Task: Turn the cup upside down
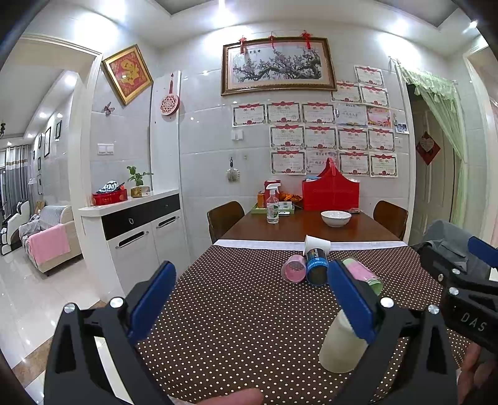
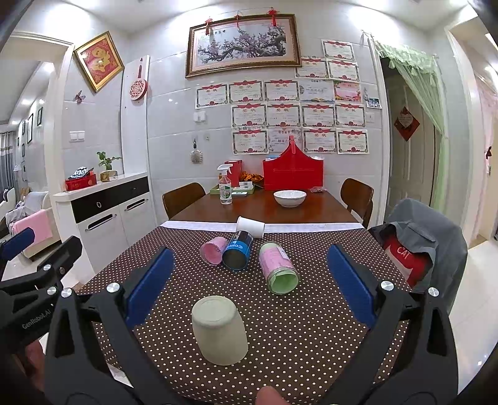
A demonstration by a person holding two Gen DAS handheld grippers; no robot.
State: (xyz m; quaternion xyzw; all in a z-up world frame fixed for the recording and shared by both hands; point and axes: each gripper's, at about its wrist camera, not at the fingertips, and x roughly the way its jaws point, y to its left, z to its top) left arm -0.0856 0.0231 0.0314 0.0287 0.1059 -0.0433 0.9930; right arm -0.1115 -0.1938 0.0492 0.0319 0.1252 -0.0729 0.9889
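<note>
The cream cup (image 2: 219, 335) stands bottom-up near the bench's (image 2: 326, 311) front edge, right between the wide-open right gripper (image 2: 249, 282), seemingly untouched; the left gripper (image 1: 249, 296) is open too.

hidden: cream cup (image 1: 339, 345) partly behind a blue finger | too small: words on wall papers (image 2: 283, 115) | cut off: curtain (image 2: 417, 81)

We see bright, even indoor light from ceiling spots (image 1: 395, 26), with glare on the glossy wall tiles (image 1: 205, 72) and floor (image 1: 18, 311). Shadows are soft. Both views show strong fisheye bending and dark vignetted corners; centres are sharp, edges slightly soft.
</note>
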